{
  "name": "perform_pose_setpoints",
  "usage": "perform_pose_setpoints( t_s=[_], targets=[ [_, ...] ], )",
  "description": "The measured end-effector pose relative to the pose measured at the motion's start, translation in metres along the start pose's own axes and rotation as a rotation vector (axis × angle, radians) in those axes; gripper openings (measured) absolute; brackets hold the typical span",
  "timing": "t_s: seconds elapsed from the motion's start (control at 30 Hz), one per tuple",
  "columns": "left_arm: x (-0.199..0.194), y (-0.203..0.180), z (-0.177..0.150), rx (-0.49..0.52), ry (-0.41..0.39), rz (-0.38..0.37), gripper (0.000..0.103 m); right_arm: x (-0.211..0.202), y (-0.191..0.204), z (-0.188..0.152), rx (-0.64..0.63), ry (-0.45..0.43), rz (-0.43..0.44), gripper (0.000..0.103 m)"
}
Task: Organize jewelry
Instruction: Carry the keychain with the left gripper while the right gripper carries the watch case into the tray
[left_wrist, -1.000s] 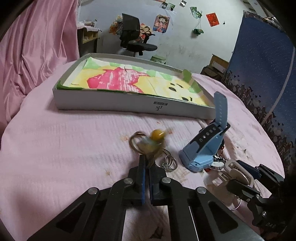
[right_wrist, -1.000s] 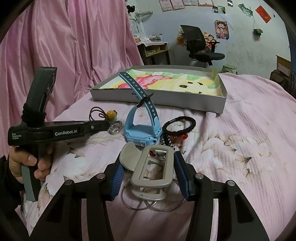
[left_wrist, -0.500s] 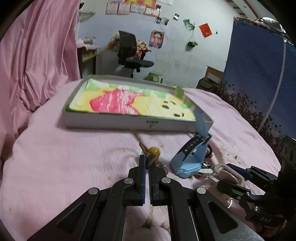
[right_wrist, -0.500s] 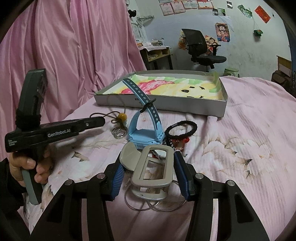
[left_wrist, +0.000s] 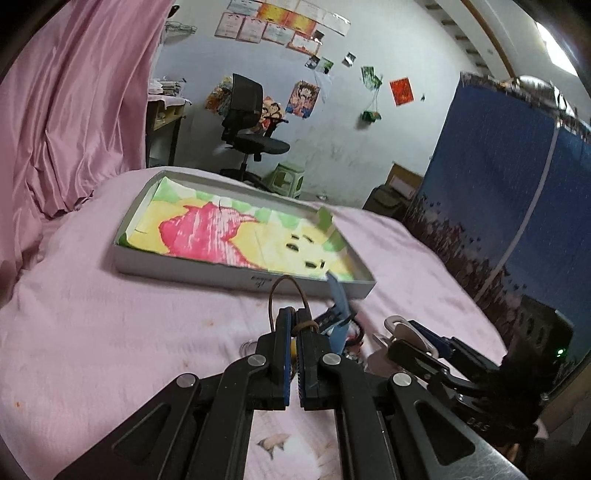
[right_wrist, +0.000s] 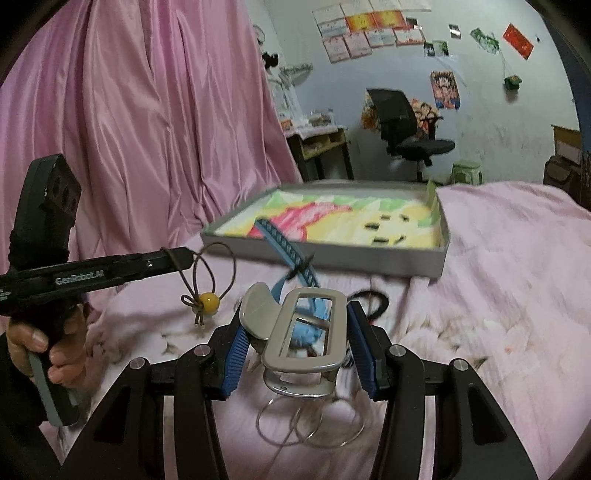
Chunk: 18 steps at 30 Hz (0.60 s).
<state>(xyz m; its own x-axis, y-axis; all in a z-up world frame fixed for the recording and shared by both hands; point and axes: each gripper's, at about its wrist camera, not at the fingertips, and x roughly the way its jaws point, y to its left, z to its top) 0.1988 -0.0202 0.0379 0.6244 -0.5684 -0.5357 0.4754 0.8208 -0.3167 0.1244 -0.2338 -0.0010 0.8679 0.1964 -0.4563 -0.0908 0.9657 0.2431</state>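
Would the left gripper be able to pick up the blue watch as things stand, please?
Probably not: the left gripper has its jaws shut on the brown cord loop, leaving none free for the blue watch.

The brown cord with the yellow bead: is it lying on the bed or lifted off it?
Lifted. The brown cord hangs from the shut left gripper, its yellow bead dangling above the bedspread.
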Motion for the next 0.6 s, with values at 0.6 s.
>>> perform_pose_setpoints(
  t_s=[0.6],
  targets=[
    [0.084,0.015,0.086,-0.016,-0.029,0.092,0.003,0.084,-0.040,0.090,0.034,-0.070,-0.048,0.046]
  ],
)
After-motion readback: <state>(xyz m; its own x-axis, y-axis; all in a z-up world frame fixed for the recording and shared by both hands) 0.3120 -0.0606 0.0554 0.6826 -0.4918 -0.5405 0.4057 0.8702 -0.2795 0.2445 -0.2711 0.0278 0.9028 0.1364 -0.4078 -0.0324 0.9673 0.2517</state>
